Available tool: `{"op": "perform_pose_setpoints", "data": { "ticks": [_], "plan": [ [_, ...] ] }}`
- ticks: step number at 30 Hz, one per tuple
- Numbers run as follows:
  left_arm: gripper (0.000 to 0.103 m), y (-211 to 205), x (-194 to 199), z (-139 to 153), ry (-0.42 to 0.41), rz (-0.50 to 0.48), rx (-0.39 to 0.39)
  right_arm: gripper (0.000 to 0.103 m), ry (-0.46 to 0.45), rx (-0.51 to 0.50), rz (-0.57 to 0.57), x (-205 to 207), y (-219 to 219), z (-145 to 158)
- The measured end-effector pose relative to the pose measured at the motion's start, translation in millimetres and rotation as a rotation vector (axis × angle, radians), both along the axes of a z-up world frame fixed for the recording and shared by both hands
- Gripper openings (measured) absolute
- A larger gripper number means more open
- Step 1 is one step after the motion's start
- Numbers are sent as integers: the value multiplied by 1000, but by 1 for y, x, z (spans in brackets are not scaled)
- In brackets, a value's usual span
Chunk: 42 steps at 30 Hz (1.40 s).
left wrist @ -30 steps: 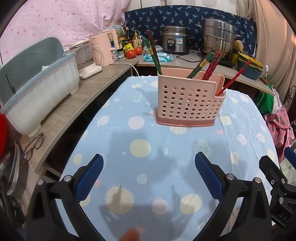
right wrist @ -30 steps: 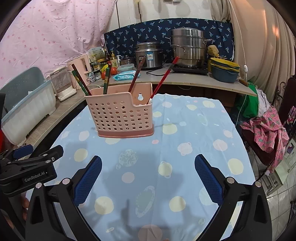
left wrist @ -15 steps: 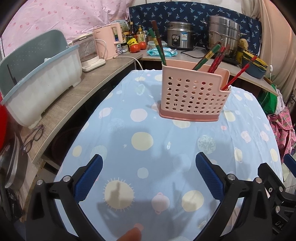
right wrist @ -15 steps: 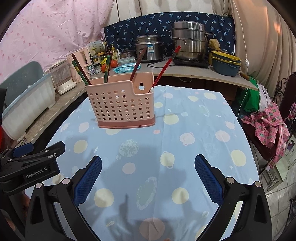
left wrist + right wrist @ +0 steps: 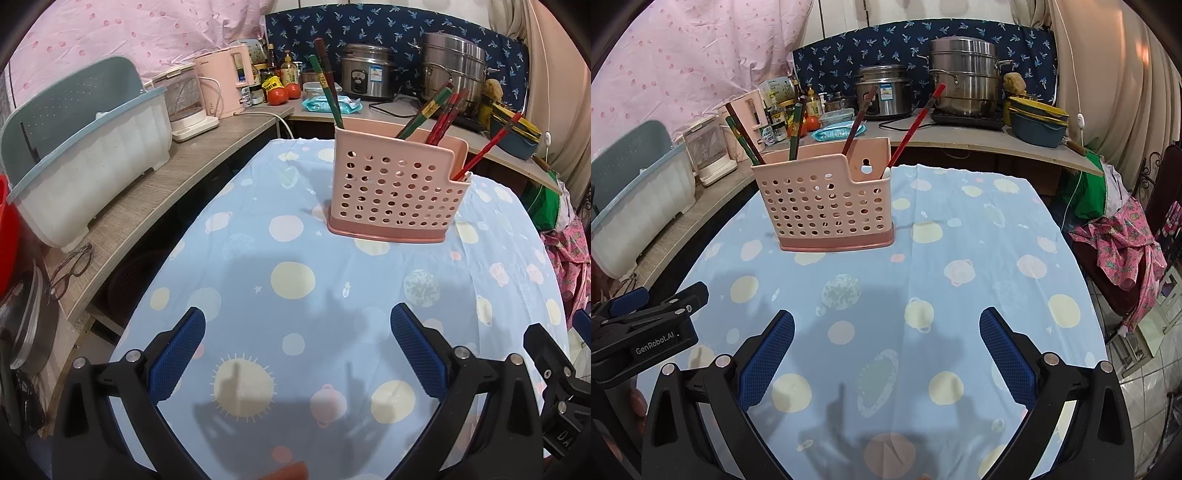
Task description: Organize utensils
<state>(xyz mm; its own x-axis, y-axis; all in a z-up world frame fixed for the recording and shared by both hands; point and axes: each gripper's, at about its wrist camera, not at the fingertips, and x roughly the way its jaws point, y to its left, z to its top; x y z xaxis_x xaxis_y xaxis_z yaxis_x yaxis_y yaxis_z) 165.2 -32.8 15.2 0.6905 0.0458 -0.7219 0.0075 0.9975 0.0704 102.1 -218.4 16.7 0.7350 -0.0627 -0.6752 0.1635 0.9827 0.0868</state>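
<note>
One pink holder [image 5: 397, 195] stands upright on the far middle of the blue dotted cloth [image 5: 295, 280], and seven chopsticks [image 5: 327, 85] lean in it: two at its left end, four near the middle, one red chopstick [image 5: 916, 123] at the low right corner. In the right view only five show clearly, since the middle ones overlap. The sticks' lower ends are hidden behind the perforated wall. Two tools hover over the near cloth: the left tool [image 5: 297, 354] and the right tool [image 5: 886, 354] each have jaws spread wide with nothing between the blue pads. The left tool's side, seen at the right view's left edge, reads "GenRobot.AI". On the far counter [image 5: 979, 138] sit two steel pots [image 5: 964, 77], cut-off bowls [image 5: 1038, 118] and bottles whose labels are too small to read
</note>
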Motion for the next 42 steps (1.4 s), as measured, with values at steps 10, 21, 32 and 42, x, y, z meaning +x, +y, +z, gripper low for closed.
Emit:
{"op": "perform_pose_setpoints", "data": {
  "ticks": [10,21,32,42],
  "plan": [
    [96,0,-1,-5,8,-3,9,96,9,-3,7,0,3,-4],
    [96,-1,-1,-7,12,4,14,97,11,-4,4,-1,5,-7],
    [96,-2,-2,-7,3,-7,23,97,13,-6,6,-1,5,-8],
    [96,0,-2,-8,3,-3,23,97,12,-5,4,-1,5,-9]
  ]
}}
